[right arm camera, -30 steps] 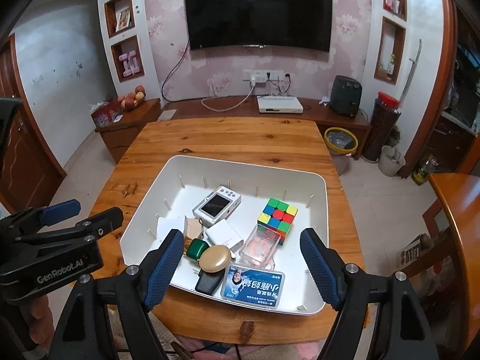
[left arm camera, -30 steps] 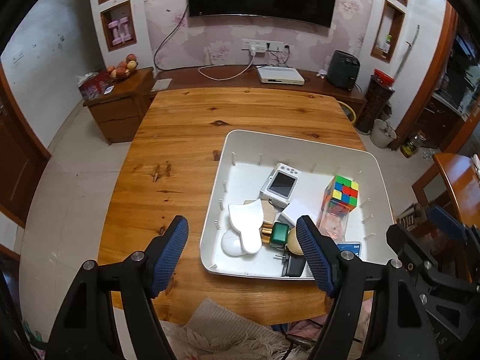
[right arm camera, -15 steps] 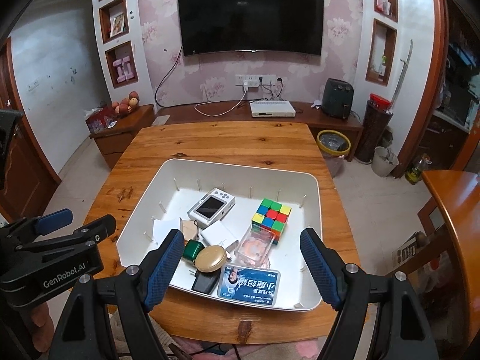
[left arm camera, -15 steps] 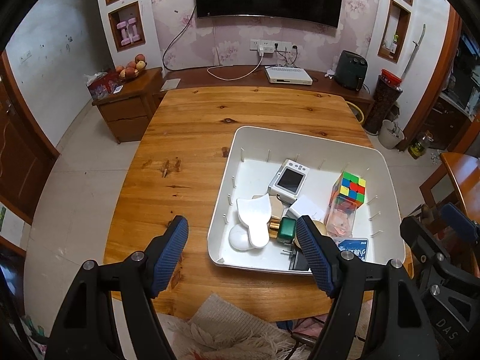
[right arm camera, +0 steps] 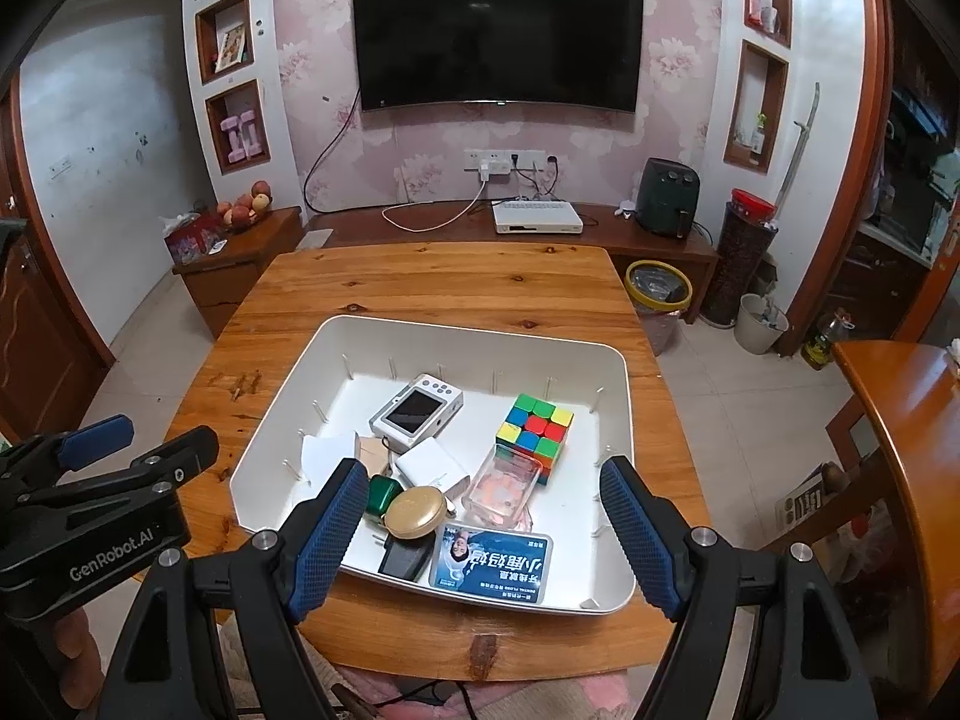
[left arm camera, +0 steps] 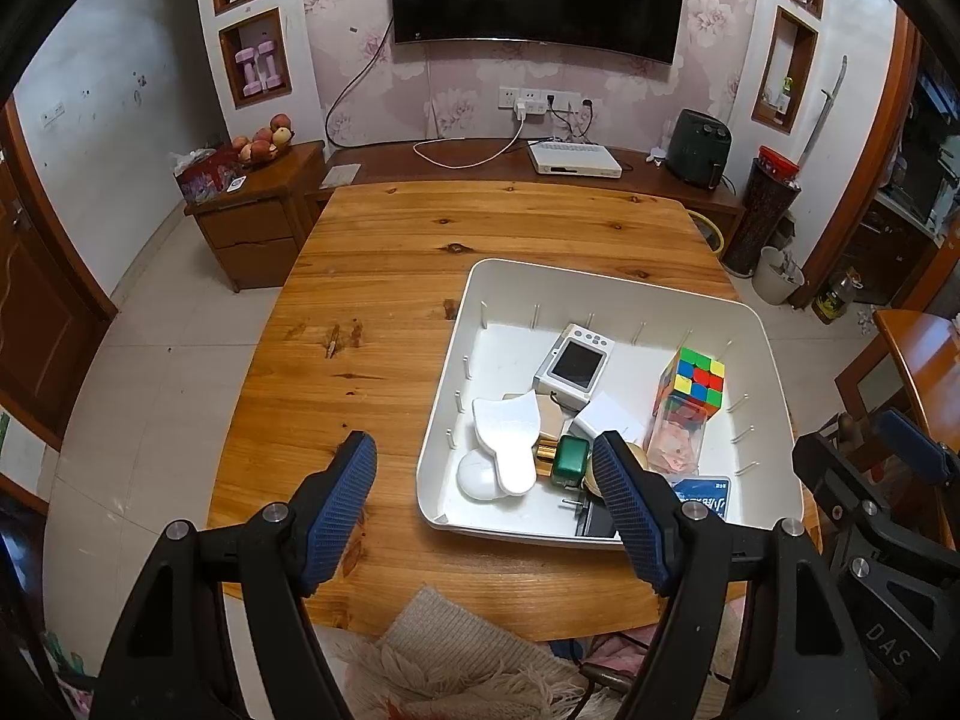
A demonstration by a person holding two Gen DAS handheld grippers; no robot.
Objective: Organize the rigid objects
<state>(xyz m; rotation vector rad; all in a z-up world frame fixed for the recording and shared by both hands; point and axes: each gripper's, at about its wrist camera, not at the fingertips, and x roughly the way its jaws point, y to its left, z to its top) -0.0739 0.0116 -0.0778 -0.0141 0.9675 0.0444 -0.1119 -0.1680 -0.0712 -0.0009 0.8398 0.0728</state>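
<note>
A white tray (right arm camera: 618,372) (left arm camera: 474,294) sits on the wooden table (right arm camera: 420,282) and holds several small items: a white camera (right arm camera: 416,412) (left arm camera: 573,367), a colour cube (right arm camera: 535,429) (left arm camera: 699,379), a clear box (right arm camera: 505,485), a blue card (right arm camera: 492,563), a gold round case (right arm camera: 416,510), a green case (right arm camera: 379,495) (left arm camera: 569,459), a black adapter (right arm camera: 405,558) and a white scoop (left arm camera: 505,438). My left gripper (left arm camera: 487,504) is open and empty above the tray's near left edge. My right gripper (right arm camera: 480,534) is open and empty above the tray's near edge.
The table's left half (left arm camera: 360,312) is bare wood. A second wooden table (right arm camera: 900,420) stands to the right. A TV bench (right arm camera: 510,228), a bin (right arm camera: 657,288) and a side cabinet (right arm camera: 234,258) lie beyond the table.
Both grippers have drawn up and back from the tray, so the tray looks smaller and more of the room shows. Both stay open. Nothing in the tray has moved.
</note>
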